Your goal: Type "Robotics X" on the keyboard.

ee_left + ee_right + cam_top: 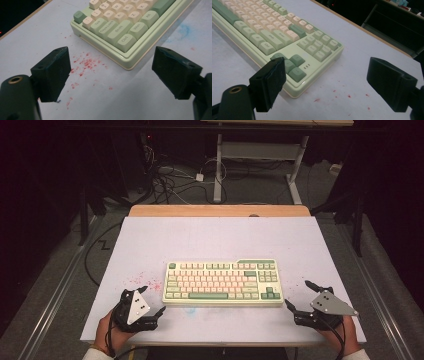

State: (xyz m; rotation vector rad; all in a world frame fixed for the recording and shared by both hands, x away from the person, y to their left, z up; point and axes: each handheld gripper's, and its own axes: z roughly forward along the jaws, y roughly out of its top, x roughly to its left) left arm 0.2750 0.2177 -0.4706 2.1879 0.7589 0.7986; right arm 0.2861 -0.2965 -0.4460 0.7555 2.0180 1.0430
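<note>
Jaws of both grippers spread wide with nothing held, left gripper (152, 301) and right gripper (296, 295) flanking keyboard (223, 281) on table (215, 235), Tab, Caps Lock, Shift, Ctrl legible.

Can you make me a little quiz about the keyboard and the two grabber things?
1. True or false: the left gripper is squeezing the keyboard.
2. What colour are the speckles on the table near the keyboard's left end? A blue, B red, C yellow.
3. Fill in: the right gripper sits near the keyboard's ____ end.

Key
1. False. Its jaws are spread wide, and it holds nothing.
2. B, red.
3. Right, by the green arrow keys; its jaws are open too.
</note>
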